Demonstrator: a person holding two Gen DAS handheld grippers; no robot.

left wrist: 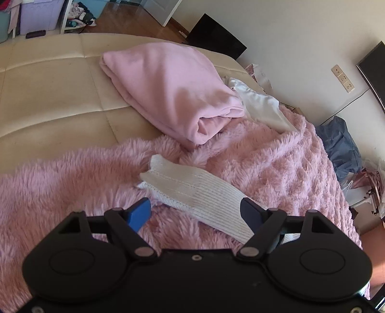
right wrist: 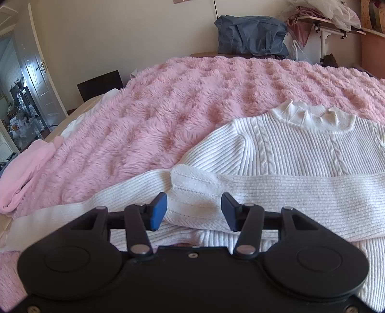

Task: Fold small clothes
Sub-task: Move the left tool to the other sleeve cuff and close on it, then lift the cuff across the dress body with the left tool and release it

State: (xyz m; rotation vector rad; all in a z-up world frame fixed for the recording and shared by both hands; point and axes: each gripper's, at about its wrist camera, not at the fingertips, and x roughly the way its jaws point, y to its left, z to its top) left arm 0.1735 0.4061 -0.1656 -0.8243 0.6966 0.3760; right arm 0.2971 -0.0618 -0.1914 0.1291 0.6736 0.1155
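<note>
A small white ribbed knit sweater (right wrist: 300, 149) lies on a fluffy pink blanket (right wrist: 182, 101), collar at the far side. One sleeve is folded across its front, with the cuff (right wrist: 192, 190) between the open jaws of my right gripper (right wrist: 193, 207). The other sleeve (left wrist: 192, 190) stretches out on the blanket (left wrist: 264, 154) in the left wrist view. My left gripper (left wrist: 196, 211) is open just above this sleeve, its jaws on either side of it. Neither gripper holds anything.
A folded light pink fleece garment (left wrist: 168, 89) and a white cloth (left wrist: 262, 106) lie further back on the beige mattress (left wrist: 48, 91). A blue bag (right wrist: 250, 36) stands by the wall beyond the bed. A cluttered shelf (right wrist: 336, 21) is at the far right.
</note>
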